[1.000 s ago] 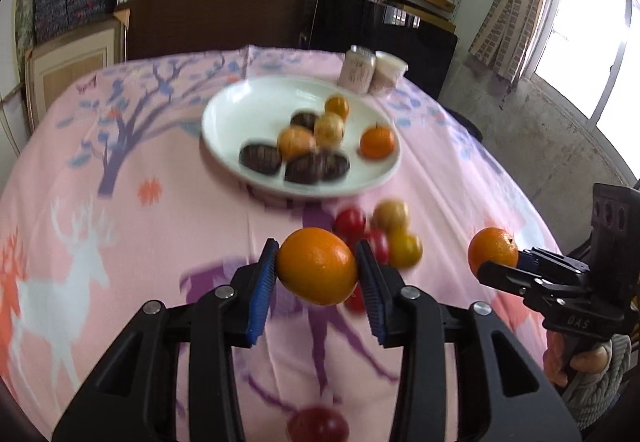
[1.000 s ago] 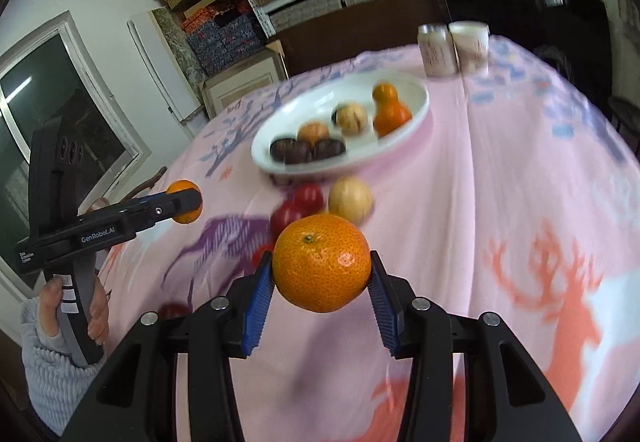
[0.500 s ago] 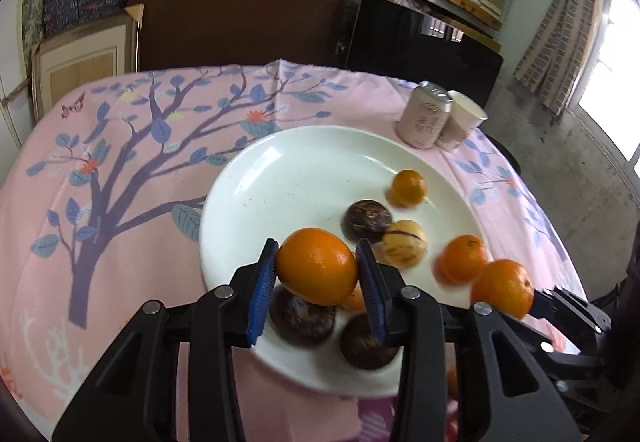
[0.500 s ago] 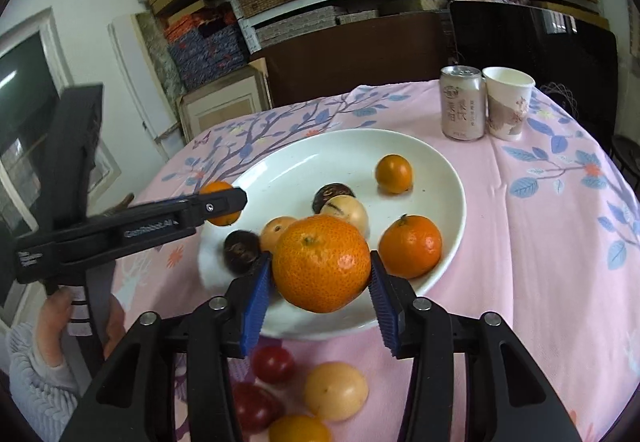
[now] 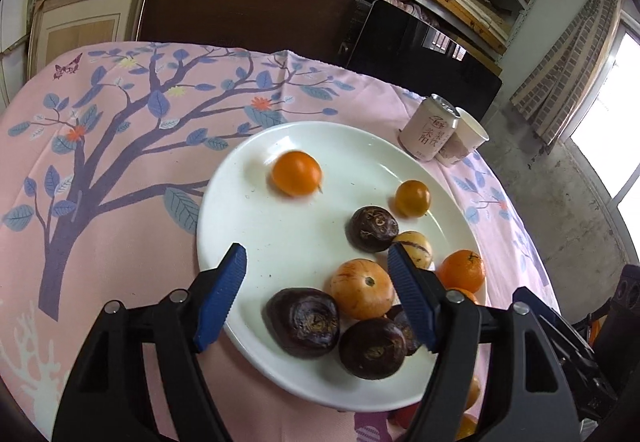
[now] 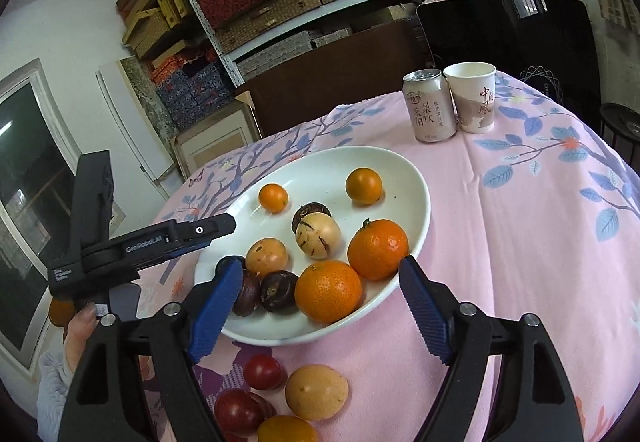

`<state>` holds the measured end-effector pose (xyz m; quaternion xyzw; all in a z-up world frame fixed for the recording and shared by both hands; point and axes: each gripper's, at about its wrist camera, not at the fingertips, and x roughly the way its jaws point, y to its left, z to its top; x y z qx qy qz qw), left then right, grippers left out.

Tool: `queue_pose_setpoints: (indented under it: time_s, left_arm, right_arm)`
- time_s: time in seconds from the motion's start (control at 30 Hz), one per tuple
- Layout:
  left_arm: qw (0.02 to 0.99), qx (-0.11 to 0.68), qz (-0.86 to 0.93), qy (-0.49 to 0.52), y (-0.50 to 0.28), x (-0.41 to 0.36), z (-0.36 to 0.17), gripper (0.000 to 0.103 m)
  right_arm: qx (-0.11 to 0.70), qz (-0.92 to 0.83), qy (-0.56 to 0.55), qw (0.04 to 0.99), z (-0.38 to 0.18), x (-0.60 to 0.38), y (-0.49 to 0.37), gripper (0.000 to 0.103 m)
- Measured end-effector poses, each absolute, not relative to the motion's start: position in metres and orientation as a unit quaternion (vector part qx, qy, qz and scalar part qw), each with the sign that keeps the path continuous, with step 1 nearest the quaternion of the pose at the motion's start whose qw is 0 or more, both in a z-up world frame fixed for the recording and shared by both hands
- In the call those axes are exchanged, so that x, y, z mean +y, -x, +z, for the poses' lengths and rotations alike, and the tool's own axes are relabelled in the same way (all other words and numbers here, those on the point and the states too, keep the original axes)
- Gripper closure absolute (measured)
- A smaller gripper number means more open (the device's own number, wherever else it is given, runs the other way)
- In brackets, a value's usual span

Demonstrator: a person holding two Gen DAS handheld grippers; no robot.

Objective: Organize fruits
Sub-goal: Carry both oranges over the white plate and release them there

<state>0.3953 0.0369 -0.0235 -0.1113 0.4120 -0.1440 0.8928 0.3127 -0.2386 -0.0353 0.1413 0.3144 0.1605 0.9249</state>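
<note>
- The left gripper (image 5: 316,294) hangs over the near side of a white plate (image 5: 248,226), jaws opening with nothing pressed between the blue pads; dark fruits and a pale orange one show in the gap below.
- A blurred orange (image 5: 297,173) sits free on the bare far part of the plate, apart from the other fruit.
- The right gripper (image 6: 322,308) is at the plate's near rim, jaws opening too; a large orange (image 6: 329,291) lies on the plate between the pads, touched by neither.
- A second orange (image 6: 378,249) rests just beside it, against the plate's right rim.
- Also on the plate: 2 small yellow-orange fruits, pale speckled fruits and several dark purple-brown ones clustered on the near side.
- Off the plate, near the desk's (image 6: 520,242) front edge, lie 2 red fruits (image 6: 262,372) and a pale yellow fruit (image 6: 316,392).
- A pink drink can (image 6: 429,106) and a paper cup (image 6: 472,98) stand touching at the desk's far edge, well apart from the plate.
- A person's hand (image 6: 80,334) grips the left gripper's handle at the desk's left edge.
</note>
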Motion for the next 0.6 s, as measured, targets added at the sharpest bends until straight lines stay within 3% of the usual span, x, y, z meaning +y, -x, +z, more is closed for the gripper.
queue_pose_setpoints:
  time_s: [0.07, 0.17, 0.6]
  left_arm:
    - [0.897, 0.408, -0.138, 0.097, -0.385, 0.034, -0.020, 0.031]
    - [0.906, 0.398, -0.123, 0.074, -0.364, 0.035, -0.019, 0.013]
    - [0.920, 0.358, -0.129, 0.090, -0.213, 0.071, -0.016, 0.007]
  right_arm:
    - [0.309, 0.156, -0.140, 0.928, -0.034, -0.239, -0.310, 0.022]
    - [0.307, 0.154, -0.146, 0.928, -0.033, -0.243, -0.308, 0.021]
    - [0.302, 0.139, -0.162, 0.929, -0.038, -0.267, -0.256, 0.012]
